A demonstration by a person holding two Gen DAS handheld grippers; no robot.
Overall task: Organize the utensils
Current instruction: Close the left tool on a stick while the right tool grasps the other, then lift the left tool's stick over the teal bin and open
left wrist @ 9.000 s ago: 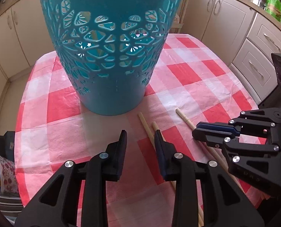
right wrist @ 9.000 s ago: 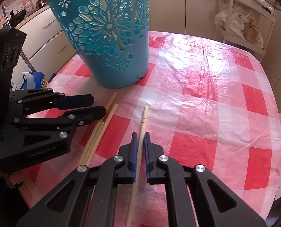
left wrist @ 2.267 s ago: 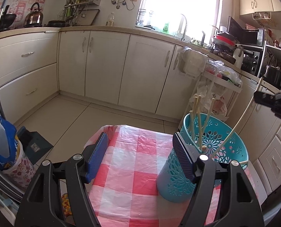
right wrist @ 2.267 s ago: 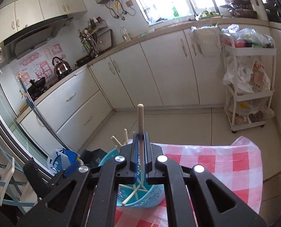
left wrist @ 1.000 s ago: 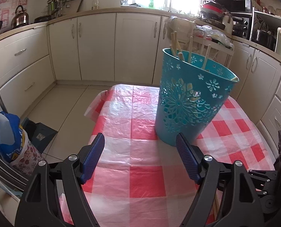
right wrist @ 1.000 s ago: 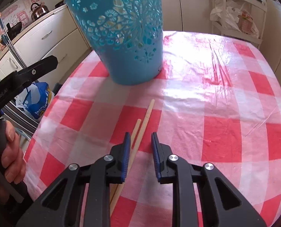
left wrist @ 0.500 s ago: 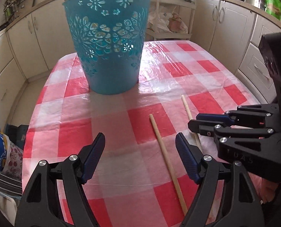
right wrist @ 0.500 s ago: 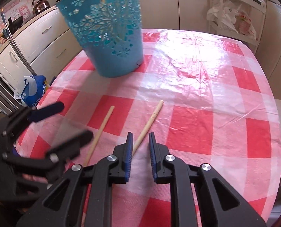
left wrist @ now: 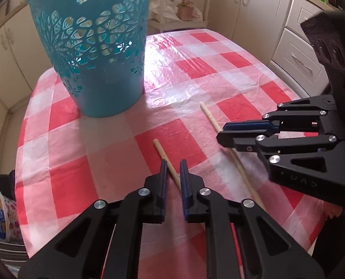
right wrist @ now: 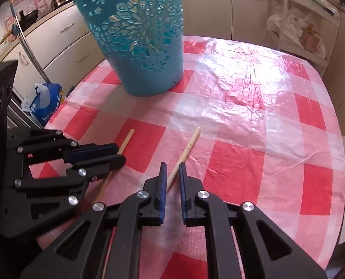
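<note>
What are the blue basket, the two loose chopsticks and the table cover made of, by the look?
Blue basket: likely moulded plastic, matte, with cut-out flower openwork.
Chopsticks: pale, unvarnished, probably bamboo or wood; one has a turned ring near its end.
Table cover: thin plastic film, red-white check, glossy glare and wrinkles.

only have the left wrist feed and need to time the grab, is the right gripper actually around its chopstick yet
Observer: Yes. In the right wrist view the right gripper straddles the right chopstick, with a gap showing on each side, so it is not clamped.
Operator: does the stick run straight along the fingers
Observer: No. It crosses the gap at a slant, with its far tip off to the right of the fingertips.
</note>
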